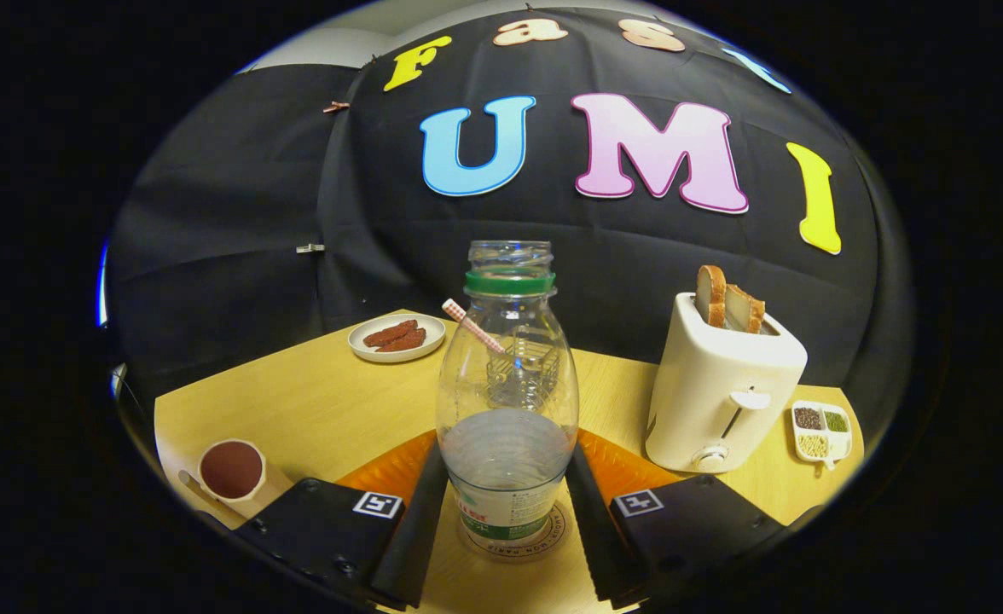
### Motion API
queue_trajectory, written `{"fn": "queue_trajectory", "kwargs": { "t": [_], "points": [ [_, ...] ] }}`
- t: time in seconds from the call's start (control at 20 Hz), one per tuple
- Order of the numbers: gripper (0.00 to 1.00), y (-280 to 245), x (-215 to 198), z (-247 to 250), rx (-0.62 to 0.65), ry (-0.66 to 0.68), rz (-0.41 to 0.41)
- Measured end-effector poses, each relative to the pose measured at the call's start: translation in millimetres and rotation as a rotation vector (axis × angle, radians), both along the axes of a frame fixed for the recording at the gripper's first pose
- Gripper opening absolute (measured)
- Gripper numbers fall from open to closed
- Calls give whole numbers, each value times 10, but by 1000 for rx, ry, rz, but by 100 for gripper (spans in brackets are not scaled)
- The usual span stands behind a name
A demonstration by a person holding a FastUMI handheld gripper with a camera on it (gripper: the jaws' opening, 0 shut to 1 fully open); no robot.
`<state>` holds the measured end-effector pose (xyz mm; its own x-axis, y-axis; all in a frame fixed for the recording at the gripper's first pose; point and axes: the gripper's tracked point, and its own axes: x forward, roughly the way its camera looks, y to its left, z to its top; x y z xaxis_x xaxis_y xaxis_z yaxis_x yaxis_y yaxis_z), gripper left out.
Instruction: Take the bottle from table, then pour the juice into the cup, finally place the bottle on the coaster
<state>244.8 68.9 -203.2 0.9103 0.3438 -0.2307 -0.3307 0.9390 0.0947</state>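
The bottle stands upright on its coaster on the worktop, between the tongs, whose fingers flank it closely; firm contact is unclear. Placement looks finished; next, seemingly, spread them and back away. The cup sits nearby.

The gripper has a finger against each side of the upright bottle, which stands on the coaster, the cup off to the left.

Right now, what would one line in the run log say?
stage: placing | bottle: upright on coaster, no cap | gripper: fingers beside bottle, grip unclear | cup: filled, left of fingers
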Motion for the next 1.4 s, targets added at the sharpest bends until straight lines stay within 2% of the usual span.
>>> {"fn": "queue_trajectory", "kwargs": {
  "t": [0.6, 0.65, 0.75, 1.05, 1.2, 1.3, 1.4],
  "points": [
    [80, -5, -73, -47, -21, 9, 36],
    [91, -5, -99, -42, -22, 13, 38],
    [99, -19, -137, 2, -34, 8, 40],
    [99, -136, -403, 174, -49, -8, 16],
    [98, -279, -577, 350, -59, -28, -11],
    [98, -420, -738, 659, -40, -78, -42],
    [98, -470, -969, 1060, -29, -151, -36]
  ]
}}
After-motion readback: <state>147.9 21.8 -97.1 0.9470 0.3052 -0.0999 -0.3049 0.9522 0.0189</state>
